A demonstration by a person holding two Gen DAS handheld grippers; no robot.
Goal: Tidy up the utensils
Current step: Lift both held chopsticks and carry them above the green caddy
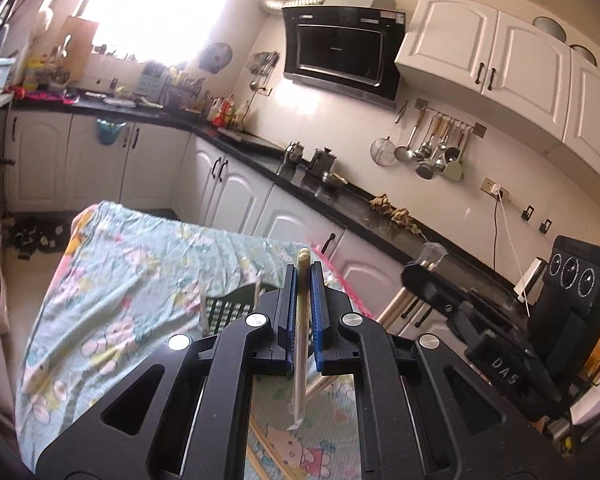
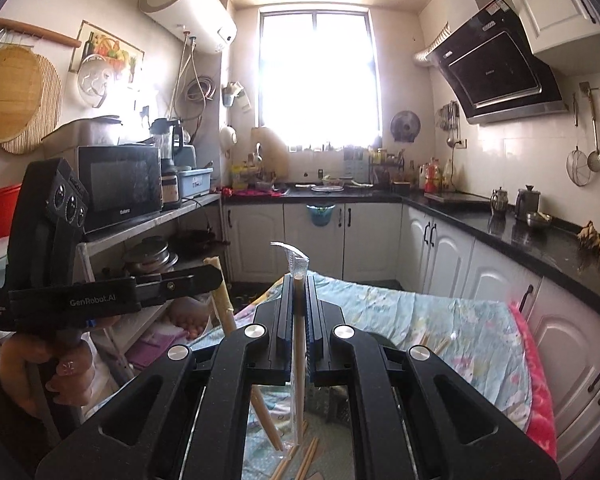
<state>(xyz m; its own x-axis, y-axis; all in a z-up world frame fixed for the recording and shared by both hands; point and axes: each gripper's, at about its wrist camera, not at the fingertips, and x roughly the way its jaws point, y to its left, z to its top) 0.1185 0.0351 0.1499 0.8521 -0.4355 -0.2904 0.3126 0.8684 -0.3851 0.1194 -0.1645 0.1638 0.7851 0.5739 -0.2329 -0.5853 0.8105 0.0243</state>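
My left gripper (image 1: 303, 271) is shut on a pale chopstick pair in a clear sleeve (image 1: 301, 344), held upright between the blue pads. In the right wrist view the left gripper (image 2: 215, 277) shows at the left, in a person's hand (image 2: 60, 372). My right gripper (image 2: 299, 280) is shut on another sleeved chopstick pair (image 2: 299, 344), whose crumpled wrapper end sticks up above the jaws. The right gripper (image 1: 414, 276) appears side-on in the left wrist view. Both hang above a table with a cartoon-print cloth (image 1: 120, 280). A black grid basket (image 1: 226, 314) stands on it. Loose chopsticks (image 2: 304, 456) lie below.
A black countertop (image 1: 340, 196) over white cabinets runs along the right wall, with ladles and a strainer hanging on a rail (image 1: 432, 148). A metal shelf with a microwave (image 2: 120, 188) stands left of the table. A red blanket edge (image 2: 536, 380) hangs off the table's right side.
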